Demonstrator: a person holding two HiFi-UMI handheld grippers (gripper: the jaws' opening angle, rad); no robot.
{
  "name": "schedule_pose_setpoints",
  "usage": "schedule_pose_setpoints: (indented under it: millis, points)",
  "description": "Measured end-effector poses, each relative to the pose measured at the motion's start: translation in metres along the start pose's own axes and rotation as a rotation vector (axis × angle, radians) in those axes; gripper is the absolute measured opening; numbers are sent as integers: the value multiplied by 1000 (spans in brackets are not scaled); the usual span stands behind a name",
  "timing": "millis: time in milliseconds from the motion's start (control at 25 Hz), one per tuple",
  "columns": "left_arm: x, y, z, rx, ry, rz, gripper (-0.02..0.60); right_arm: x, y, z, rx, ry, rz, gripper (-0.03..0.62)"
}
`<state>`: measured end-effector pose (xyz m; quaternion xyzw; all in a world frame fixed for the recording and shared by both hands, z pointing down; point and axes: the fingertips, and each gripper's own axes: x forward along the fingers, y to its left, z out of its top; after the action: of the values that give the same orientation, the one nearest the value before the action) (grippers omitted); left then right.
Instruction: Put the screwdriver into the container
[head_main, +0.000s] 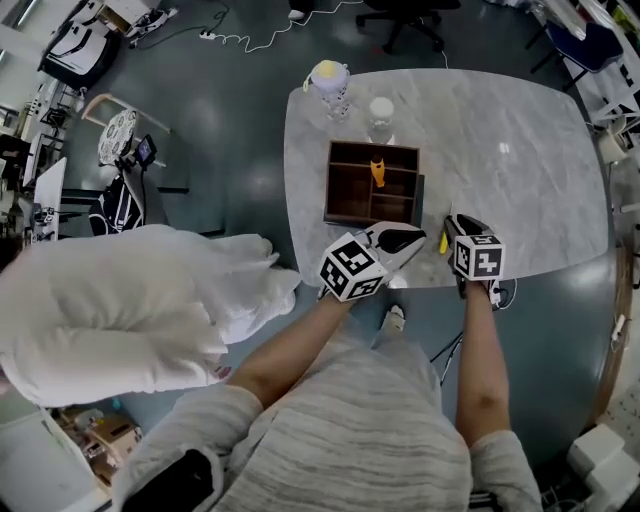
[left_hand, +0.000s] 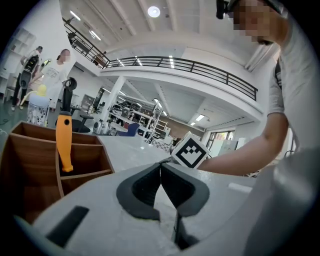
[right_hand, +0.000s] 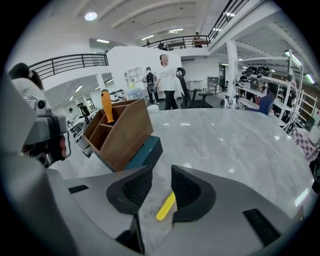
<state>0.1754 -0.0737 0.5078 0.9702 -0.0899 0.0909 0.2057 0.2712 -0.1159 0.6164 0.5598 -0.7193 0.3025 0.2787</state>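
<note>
Right tool (right_hand: 161, 186), jaws apart, over yellow screwdriver (right_hand: 166, 206) on table (right_hand: 240, 145)

Bench (head_main: 520, 170): grey-white marbled top with rounded corners.
Jar (head_main: 329, 80): clear, pale yellow on top, upright at the bench's far left corner.
Cup (head_main: 381, 110): white, upright, just right of the jar.
Teal block (right_hand: 147, 150): low, lying flat on the bench.
White bundle (head_main: 120, 310): bulky and soft, left of the bench.
Office chair (head_main: 405, 15): dark, on the floor beyond the bench.
Cable (head_main: 250, 42): white, snaking over the floor.
Floor (head_main: 230, 150): dark grey-blue.
Bystander (right_hand: 164, 75): white top, standing beyond the bench.
Railing (left_hand: 200, 67): dark, along an upper gallery.
</note>
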Motion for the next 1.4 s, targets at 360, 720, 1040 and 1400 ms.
schedule_pose_setpoints:
  millis: [360, 720, 1040, 1400]
  points:
    - [3, 8, 0, -20, -5, -8, 20, 40, -30, -24, 114, 110, -25, 101]
    - [4, 21, -2, -36, -5, -3, 20, 75, -48, -35, 181, 193, -56, 101]
    - [3, 25, -1, -42, -4, -11, 20, 92, -56, -41, 182, 259, -89, 95]
    - [-3, 28, -3, -48, -8, -5, 20, 97, -57, -49, 172, 293, -105, 41]
